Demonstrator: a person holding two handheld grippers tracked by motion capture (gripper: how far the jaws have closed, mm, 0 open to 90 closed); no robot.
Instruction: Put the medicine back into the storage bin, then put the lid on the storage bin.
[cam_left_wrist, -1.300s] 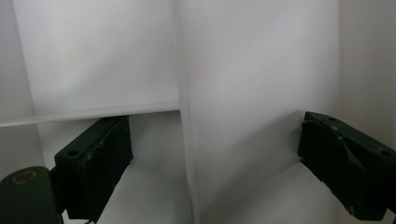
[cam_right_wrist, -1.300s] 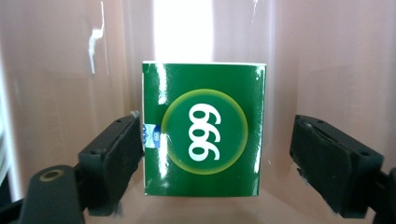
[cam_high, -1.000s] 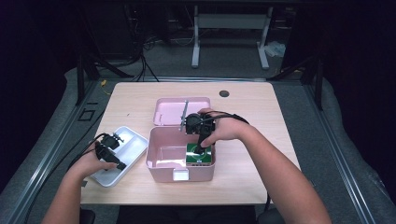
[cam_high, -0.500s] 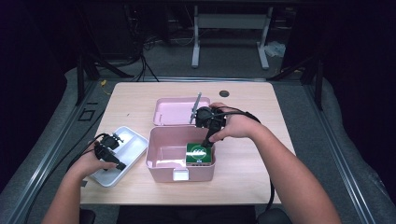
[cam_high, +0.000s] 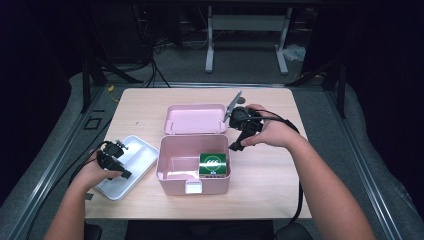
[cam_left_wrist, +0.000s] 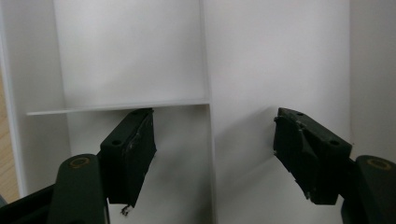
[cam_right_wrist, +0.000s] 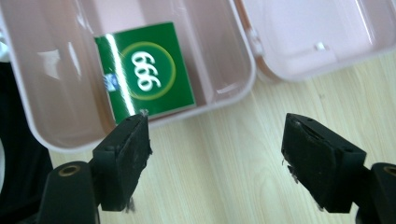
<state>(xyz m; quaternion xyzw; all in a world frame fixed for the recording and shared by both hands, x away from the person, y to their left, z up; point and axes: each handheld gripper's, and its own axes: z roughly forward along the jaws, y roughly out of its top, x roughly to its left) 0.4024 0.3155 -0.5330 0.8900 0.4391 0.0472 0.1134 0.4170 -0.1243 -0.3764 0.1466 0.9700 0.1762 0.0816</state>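
A green packet (cam_high: 213, 164) marked 666 lies inside the open pink box (cam_high: 175, 170) on the wooden surface (cam_high: 270, 175). The right claw (cam_high: 240, 131) hangs just beside the box's right rim, jaws spread wide and empty. The left claw (cam_high: 114, 159) hovers over the white divided tray (cam_high: 137, 155), likewise wide open, holding nothing.

We read the high view as fixed above the near edge, facing forward and down on the tabletop (cam_high: 280, 170). Left gripper view sits close over the white tray (cam_left_wrist: 275, 60). Right gripper view shares the pink box (cam_right_wrist: 224, 100) with the high view.
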